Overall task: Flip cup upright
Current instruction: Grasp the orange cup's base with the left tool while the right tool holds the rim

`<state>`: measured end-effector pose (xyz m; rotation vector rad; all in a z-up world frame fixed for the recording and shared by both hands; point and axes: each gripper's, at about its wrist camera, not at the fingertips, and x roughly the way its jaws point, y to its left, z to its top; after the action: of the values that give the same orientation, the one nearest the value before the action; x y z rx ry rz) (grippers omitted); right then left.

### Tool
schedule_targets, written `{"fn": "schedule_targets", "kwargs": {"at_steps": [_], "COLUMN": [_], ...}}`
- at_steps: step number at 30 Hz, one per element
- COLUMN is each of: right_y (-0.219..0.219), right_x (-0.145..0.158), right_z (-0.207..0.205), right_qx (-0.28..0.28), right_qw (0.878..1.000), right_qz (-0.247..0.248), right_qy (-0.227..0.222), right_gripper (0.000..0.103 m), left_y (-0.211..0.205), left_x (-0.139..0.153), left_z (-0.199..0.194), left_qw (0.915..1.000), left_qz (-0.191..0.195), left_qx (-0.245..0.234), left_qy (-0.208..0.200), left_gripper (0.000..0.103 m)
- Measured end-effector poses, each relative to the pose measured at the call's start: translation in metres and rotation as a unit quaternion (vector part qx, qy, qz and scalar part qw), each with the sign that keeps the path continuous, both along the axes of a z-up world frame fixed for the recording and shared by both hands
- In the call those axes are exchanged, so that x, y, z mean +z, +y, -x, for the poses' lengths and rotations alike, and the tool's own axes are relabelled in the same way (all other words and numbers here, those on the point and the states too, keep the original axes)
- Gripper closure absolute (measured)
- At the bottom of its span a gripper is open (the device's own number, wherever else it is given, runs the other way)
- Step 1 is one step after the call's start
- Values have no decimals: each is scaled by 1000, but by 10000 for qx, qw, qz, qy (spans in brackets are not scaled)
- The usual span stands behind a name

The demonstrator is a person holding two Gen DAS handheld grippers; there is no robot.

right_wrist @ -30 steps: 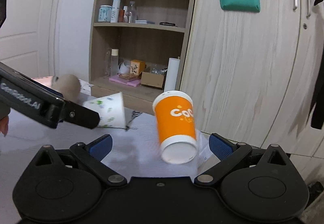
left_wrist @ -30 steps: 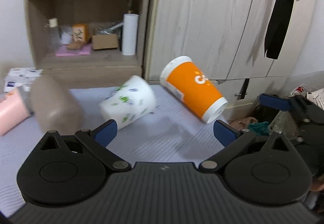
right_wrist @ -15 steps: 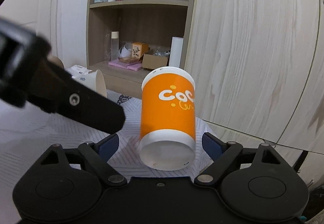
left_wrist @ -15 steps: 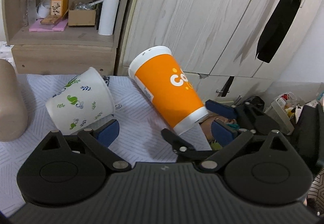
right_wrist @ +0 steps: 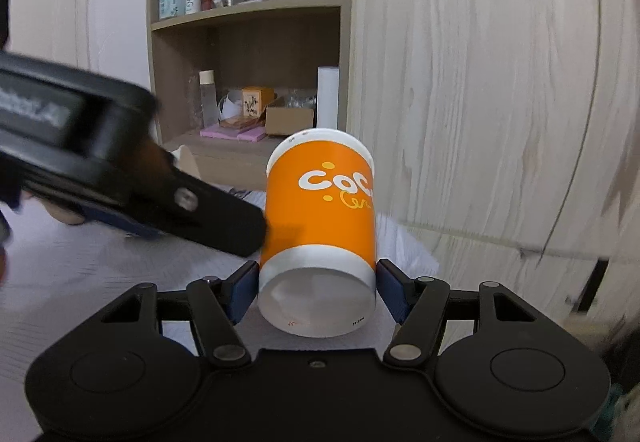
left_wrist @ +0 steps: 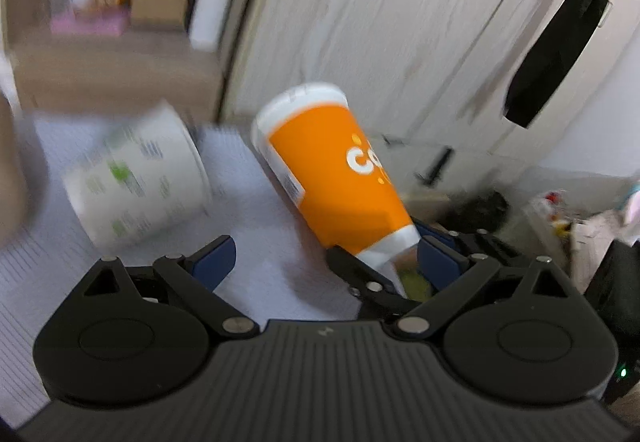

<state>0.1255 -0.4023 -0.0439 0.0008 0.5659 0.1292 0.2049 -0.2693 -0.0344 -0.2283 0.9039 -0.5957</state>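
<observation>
An orange paper cup (right_wrist: 320,218) lies on its side on the pale cloth, its base toward the right wrist camera. My right gripper (right_wrist: 316,288) is shut on the cup's white base, one blue pad on each side. In the left wrist view the orange cup (left_wrist: 336,178) lies tilted, with the right gripper's fingers (left_wrist: 432,262) around its lower end. My left gripper (left_wrist: 324,264) is open and empty, just left of the cup; it also shows as a black bar (right_wrist: 132,182) in the right wrist view.
A white cup with green leaf print (left_wrist: 140,178) lies on its side to the left. A brown cylinder (left_wrist: 16,178) is at the far left. A wooden shelf unit (right_wrist: 248,42) and wardrobe doors (right_wrist: 480,82) stand behind the table's edge.
My right gripper has closed in on the orange cup's base and now grips it. The left gripper has shifted right and nearer the cup, and its view is blurred by motion.
</observation>
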Motion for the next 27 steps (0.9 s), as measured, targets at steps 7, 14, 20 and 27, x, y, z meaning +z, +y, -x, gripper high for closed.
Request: {"fn": "schedule_targets", "kwargs": {"at_steps": [7, 14, 20, 27], "right_y": [4, 28, 36, 56], "right_x": [2, 10, 10, 15], "right_z": [27, 59, 69, 93], "right_qx": [-180, -448, -578, -165], "right_qw": [9980, 9932, 9897, 9872], "right_qz": [-488, -693, -834, -1127], "right_qy": [363, 820, 1008, 1113], "right_gripper": [34, 34, 34, 32], "left_y": [1, 2, 17, 52], "left_x": [-13, -19, -17, -7], "left_z": [7, 28, 41, 57], "left_qw": [9975, 9983, 9966, 9942], "left_qz": [315, 192, 85, -12], "left_qx": [-116, -465, -769, -1005], "left_qy": [627, 303, 266, 376], "left_gripper": [5, 5, 30, 31]}}
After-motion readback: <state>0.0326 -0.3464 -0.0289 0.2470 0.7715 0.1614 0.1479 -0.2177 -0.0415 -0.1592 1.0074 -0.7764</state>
